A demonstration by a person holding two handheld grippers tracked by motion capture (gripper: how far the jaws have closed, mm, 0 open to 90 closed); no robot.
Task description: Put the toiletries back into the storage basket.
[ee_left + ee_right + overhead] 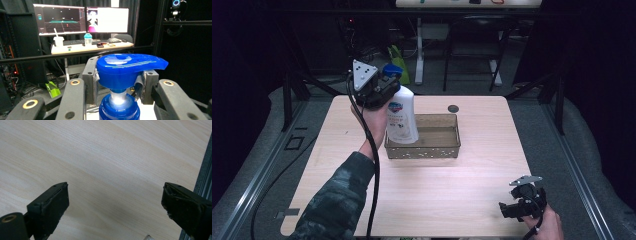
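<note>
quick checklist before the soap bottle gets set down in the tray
1. Grip on the pump bottle: the left hand-held gripper is shut on its blue pump head, pads on both sides. ok
2. Bottle attitude: close to upright, tilted a little in the high view. ok
3. Bottle relative to the tray: at the tray's left end; whether its base is already resting inside or still lifted, cannot tell.
4. Room in the tray: floor to the right of the bottle looks free. ok
5. Right hand-held gripper: open, low over the table at its near right corner, far from the tray. ok
</note>
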